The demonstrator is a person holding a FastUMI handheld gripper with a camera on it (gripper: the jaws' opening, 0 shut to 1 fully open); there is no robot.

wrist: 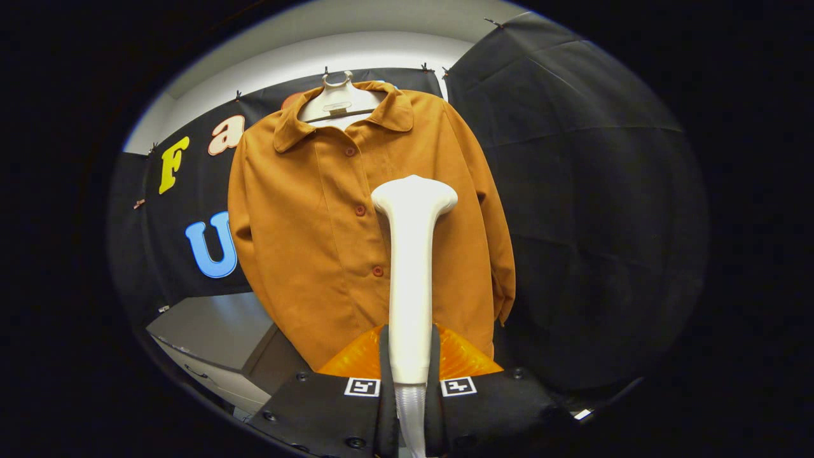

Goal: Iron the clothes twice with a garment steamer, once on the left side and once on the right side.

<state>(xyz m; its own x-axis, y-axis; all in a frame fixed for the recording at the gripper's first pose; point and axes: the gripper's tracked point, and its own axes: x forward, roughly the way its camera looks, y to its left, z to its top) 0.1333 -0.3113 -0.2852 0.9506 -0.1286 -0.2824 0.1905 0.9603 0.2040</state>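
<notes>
A rust-orange button-up shirt (305,229) hangs on a pale hanger (336,102) against the booth's black wall. My gripper (409,366) is shut on the handle of a white garment steamer (410,267), both fingers pressing its sides. The steamer stands upright ahead of the fingers. Its wide head (414,194) is level with the shirt's chest, just right of the button line, over the shirt's right half as I see it. Whether the head touches the cloth is not clear. The steamer's hose (412,413) runs down between the fingers.
A grey cabinet or table top (216,331) stands low to the left of the shirt, with white drawer fronts (216,381) below it. Black cloth wall (591,222) curves round on the right, close behind the shirt's sleeve (502,267).
</notes>
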